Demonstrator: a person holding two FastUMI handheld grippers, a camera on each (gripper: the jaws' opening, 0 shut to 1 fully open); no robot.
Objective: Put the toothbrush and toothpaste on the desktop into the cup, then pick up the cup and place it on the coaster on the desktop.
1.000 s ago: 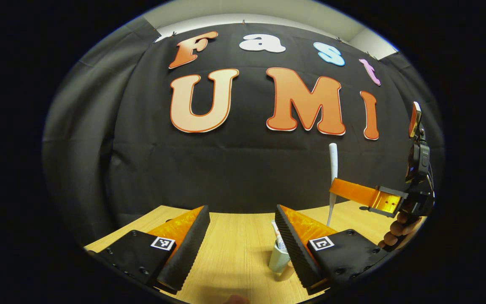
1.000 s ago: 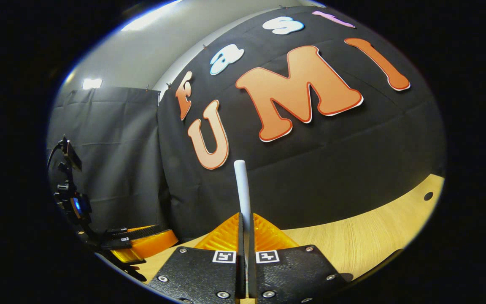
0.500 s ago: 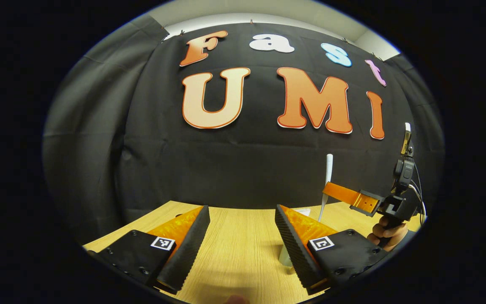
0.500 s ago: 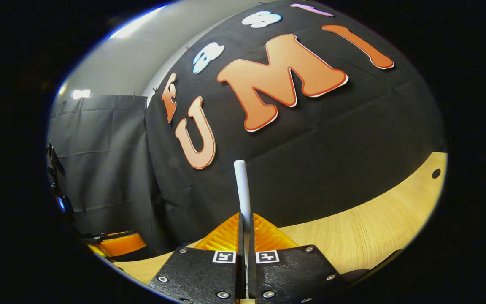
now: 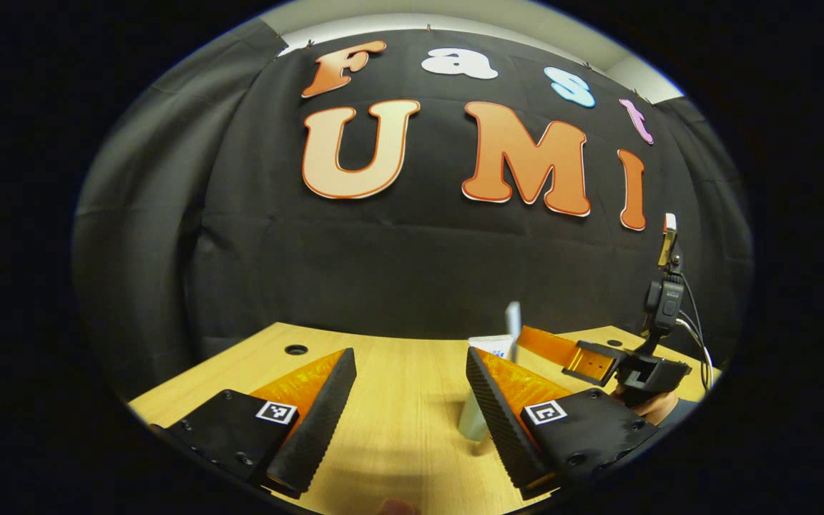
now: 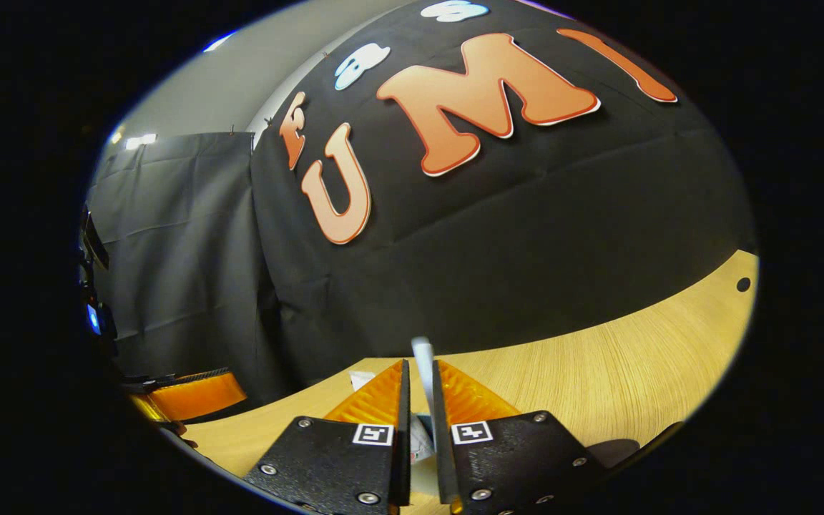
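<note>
In the left gripper view a pale cup [image 5: 471, 423] stands on the wooden desktop [image 5: 398, 415], half hidden behind my left gripper's right finger. My left gripper [image 5: 410, 357] is open and holds nothing. The white toothbrush [image 5: 513, 330] rises blurred and upright above the cup, at the tips of my right gripper [image 5: 526, 336]. In the right gripper view the toothbrush [image 6: 423, 361] sits low in the narrow gap of my right gripper [image 6: 419, 368], whose fingers stand slightly apart. A white printed piece [image 6: 421, 442], apparently the toothpaste, shows below it.
A small white flat object [image 5: 491, 345] lies on the desktop behind the cup, also visible as a white patch [image 6: 362, 379]. The desktop has cable holes [image 5: 296, 350] [image 6: 743, 284]. A hand [image 5: 651, 408] holds the right gripper. My left gripper [image 6: 190, 395] shows at the far left.
The right gripper came down toward the cup and its fingers parted slightly. The toothbrush slid down between them, so much less of its handle sticks up. The left gripper stayed open.
</note>
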